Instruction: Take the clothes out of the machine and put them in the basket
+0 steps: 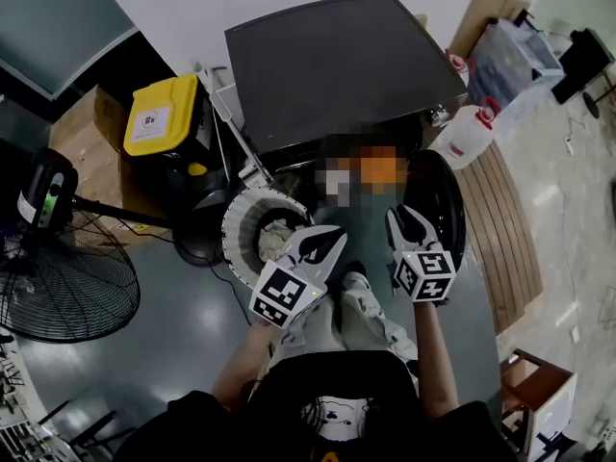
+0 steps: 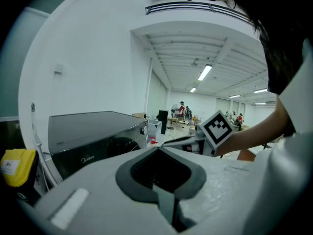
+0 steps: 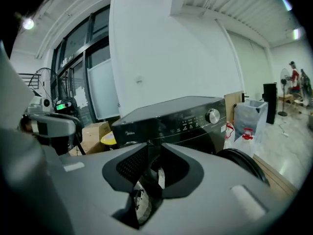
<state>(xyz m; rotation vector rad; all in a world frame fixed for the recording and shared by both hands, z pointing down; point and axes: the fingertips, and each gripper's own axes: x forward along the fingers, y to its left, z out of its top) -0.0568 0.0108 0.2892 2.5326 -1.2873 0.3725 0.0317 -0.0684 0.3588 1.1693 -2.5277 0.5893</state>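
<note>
Well out left of the left claw (image 1: 322,242) stands a black floor fan (image 1: 67,292), with a yellow-lidded bin (image 1: 162,114) up beyond it. Right of the right claw (image 1: 409,221), a red-capped white jug (image 1: 464,135) sits near wooden slats (image 1: 500,229).

Dim, fisheye-warped edges; perhaps slightly soft.

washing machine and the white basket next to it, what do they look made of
Washing machine: likely painted sheet metal, dark and semi-gloss. Its flat top shows a soft sheen, and the knob looks chromed.
Basket: probably moulded plastic, white and matt. Its round wall looks evenly ribbed or slotted.
Neither can be confirmed by look alone.
</note>
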